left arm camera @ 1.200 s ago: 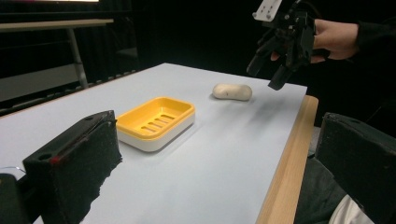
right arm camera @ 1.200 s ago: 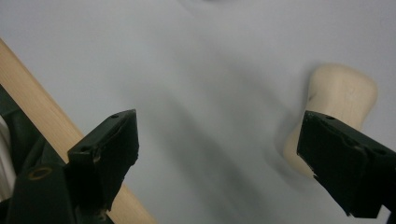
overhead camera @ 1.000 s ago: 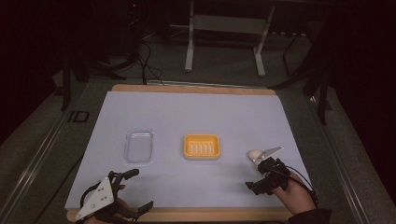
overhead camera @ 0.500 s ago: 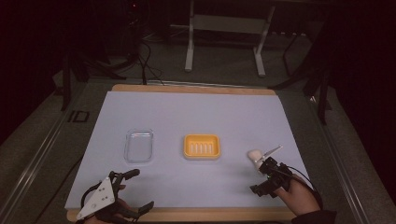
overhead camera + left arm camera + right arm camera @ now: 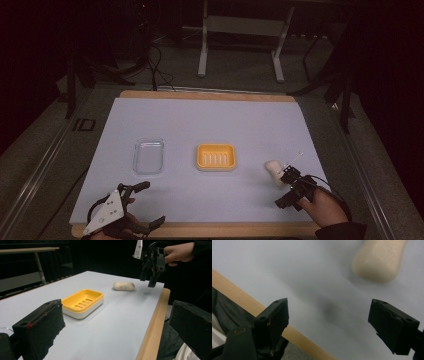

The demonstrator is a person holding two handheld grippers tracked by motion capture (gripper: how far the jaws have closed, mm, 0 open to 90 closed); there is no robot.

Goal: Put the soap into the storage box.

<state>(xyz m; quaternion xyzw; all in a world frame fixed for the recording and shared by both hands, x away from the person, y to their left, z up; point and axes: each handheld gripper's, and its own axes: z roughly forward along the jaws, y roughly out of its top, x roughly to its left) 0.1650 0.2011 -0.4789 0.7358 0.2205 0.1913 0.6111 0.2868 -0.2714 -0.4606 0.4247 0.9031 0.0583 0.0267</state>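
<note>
High view: a pale sheet-covered table [image 5: 210,120] with a wooden near edge carries three items. Clear plastic tray [image 5: 149,156], left of centre, nothing in it. Yellow soap dish [image 5: 216,157] on a white base, centre, ribbed with slots, nothing in it. Cream bar of soap [image 5: 273,171], right of the dish, lying flat on the table, well apart from both containers. Right claw [image 5: 290,190]: at the near right, just beside the soap on its near side, jaws wide and just now narrowing a little, nothing between them; the soap lies beyond the tips, untouched. Left claw [image 5: 150,202]: near left corner, jaws wide apart, nothing held. Writing: "ID" [image 5: 83,124] on the floor left of the table.
</note>
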